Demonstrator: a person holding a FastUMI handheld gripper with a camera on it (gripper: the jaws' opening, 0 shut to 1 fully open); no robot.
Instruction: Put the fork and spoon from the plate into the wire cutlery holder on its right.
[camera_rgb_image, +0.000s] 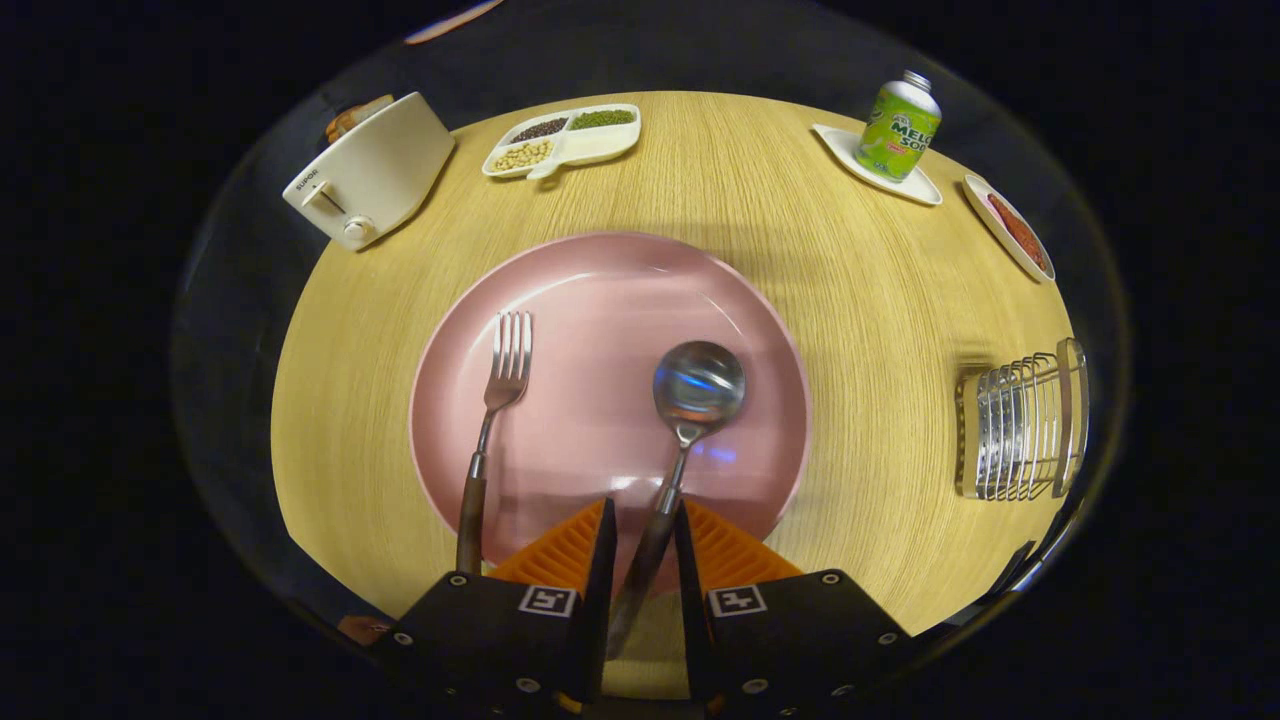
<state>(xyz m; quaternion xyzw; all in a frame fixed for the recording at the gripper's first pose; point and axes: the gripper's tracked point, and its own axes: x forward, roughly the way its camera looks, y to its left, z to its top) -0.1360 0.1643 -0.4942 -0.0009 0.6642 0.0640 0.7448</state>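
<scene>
The tool (640, 560) straddles the spoon (690, 420) handle, fingers narrowly apart, grip unclear; its long axis runs ahead onto the plate (600, 290). Wire cutlery holder (1020, 430) sits right.

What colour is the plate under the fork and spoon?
Pink, clearest in the gripper view: plate.

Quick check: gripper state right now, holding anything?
Gripper: fingers narrowed around the spoon handle, with small gaps visible on both sides; a firm clamp cannot be told. Fork lies on the plate.
</scene>
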